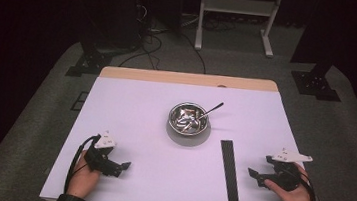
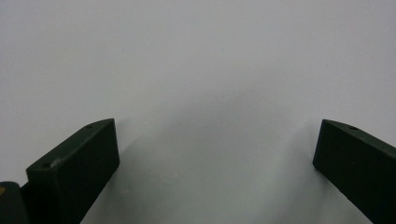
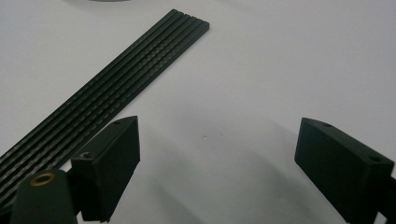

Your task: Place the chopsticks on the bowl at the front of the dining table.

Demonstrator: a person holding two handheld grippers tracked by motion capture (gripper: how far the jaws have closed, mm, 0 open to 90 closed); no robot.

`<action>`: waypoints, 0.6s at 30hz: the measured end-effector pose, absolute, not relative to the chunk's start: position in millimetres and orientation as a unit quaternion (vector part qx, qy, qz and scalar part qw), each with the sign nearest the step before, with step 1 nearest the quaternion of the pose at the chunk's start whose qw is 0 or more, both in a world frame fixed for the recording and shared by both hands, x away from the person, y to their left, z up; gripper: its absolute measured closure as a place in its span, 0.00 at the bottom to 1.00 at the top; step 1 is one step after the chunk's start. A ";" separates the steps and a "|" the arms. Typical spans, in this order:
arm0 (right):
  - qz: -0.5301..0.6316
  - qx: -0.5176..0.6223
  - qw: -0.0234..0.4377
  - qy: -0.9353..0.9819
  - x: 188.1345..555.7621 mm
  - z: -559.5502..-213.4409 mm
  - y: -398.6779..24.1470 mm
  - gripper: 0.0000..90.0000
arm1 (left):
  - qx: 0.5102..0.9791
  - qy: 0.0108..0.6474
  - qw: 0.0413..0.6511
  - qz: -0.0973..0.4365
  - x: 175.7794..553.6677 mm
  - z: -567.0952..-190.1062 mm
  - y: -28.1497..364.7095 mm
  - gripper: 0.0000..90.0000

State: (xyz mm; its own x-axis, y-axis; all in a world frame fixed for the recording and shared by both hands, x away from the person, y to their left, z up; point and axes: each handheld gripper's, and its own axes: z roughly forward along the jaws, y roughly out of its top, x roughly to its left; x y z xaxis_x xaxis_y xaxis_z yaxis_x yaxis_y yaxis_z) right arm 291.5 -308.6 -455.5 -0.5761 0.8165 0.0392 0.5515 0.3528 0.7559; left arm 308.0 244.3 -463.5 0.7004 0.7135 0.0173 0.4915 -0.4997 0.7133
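Observation:
A shiny metal bowl (image 1: 188, 119) stands near the middle of the white table (image 1: 140, 106), with a spoon (image 1: 209, 111) leaning out over its right rim. Small metal pieces lie inside it. My left gripper (image 1: 124, 166) rests at the front left, held in a hand, jaws wide apart over bare table (image 2: 215, 140). My right gripper (image 1: 254, 175) rests at the front right, also open with nothing between its jaws (image 3: 217, 144). A long black ribbed strip (image 1: 230, 176) lies just left of the right gripper, running toward the front edge (image 3: 112, 93).
Beyond the table's wooden far edge (image 1: 189, 78) is grey carpet with cables (image 1: 152, 42), black stand feet (image 1: 87, 63) and a white frame (image 1: 238, 16). Bare white surface lies between the two grippers.

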 end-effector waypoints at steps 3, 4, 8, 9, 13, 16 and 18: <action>0.377 0.423 0.177 0.805 293.1 -454.8 -306.7 0.14 | 0.852 0.354 0.354 0.157 308.0 -463.5 244.3 0.00; 0.377 0.423 0.177 0.805 293.8 -454.4 -306.0 0.14 | 0.852 0.353 0.353 0.157 308.0 -463.4 244.4 0.00; 0.377 0.422 0.178 0.805 296.0 -453.6 -304.8 0.14 | 0.852 0.353 0.353 0.157 308.0 -463.3 244.5 0.00; 0.377 0.422 0.178 0.805 296.3 -453.4 -304.6 0.14 | 0.852 0.354 0.353 0.157 308.0 -463.4 244.4 0.00; 0.377 0.422 0.178 0.805 298.7 -452.9 -303.5 0.14 | 0.852 0.353 0.353 0.157 308.0 -463.3 244.4 0.00; 0.375 0.423 0.178 0.805 300.5 -452.4 -302.4 0.14 | 0.852 0.354 0.353 0.157 308.0 -463.4 244.4 0.00; 0.376 0.423 0.178 0.805 301.9 -452.0 -301.6 0.14 | 0.852 0.354 0.353 0.157 308.0 -463.4 244.4 0.00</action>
